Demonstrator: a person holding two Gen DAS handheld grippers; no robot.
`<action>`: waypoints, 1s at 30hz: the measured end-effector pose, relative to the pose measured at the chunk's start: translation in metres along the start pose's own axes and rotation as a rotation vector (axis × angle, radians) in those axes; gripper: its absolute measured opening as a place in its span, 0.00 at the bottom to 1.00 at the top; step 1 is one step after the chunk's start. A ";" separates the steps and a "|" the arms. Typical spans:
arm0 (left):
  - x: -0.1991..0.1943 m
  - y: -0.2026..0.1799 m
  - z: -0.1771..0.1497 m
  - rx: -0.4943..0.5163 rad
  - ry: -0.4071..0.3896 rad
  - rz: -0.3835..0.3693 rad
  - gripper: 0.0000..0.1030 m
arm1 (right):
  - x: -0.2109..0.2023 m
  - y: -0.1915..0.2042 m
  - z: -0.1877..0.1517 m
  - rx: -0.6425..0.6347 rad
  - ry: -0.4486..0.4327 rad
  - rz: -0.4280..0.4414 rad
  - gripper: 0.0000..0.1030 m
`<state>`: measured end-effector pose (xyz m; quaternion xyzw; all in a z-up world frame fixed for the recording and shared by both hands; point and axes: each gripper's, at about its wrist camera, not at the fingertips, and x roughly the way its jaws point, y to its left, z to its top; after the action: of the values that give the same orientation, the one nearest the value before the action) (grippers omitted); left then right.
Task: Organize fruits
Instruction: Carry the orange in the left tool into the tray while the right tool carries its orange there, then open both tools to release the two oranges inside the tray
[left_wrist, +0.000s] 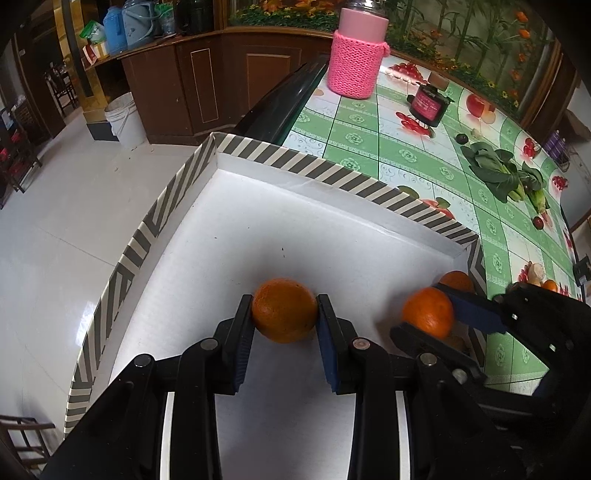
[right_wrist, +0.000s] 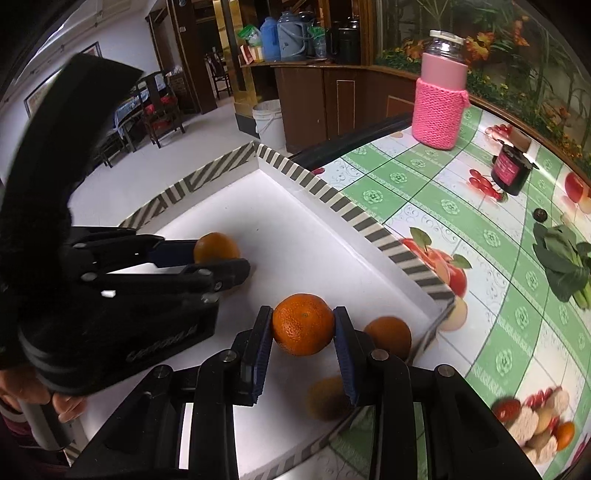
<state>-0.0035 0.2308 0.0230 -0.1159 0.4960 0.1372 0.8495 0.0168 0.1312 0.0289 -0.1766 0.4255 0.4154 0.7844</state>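
Observation:
A white box with a striped rim sits on the table's left end. My left gripper is shut on an orange above the box floor; it shows in the right wrist view with that orange. My right gripper is shut on another orange over the box's right part; it shows in the left wrist view holding that orange. A third orange lies in the box corner. A fourth, blurred orange lies under my right gripper.
A green fruit-print tablecloth covers the table. On it stand a pink knit-covered bottle, a dark jar, leafy greens and small dark fruits. The floor drops off left of the box.

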 end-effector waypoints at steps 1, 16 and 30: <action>0.001 0.000 0.001 -0.003 -0.001 0.000 0.29 | 0.002 0.001 0.001 -0.006 0.004 0.001 0.32; -0.006 0.003 -0.004 -0.049 -0.031 -0.020 0.70 | 0.013 -0.002 -0.001 -0.008 0.024 0.008 0.36; -0.047 -0.007 -0.012 -0.087 -0.104 -0.122 0.81 | -0.081 -0.028 -0.032 0.046 -0.137 -0.081 0.66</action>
<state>-0.0328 0.2142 0.0589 -0.1753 0.4368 0.1124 0.8751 -0.0009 0.0536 0.0744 -0.1469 0.3727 0.3844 0.8317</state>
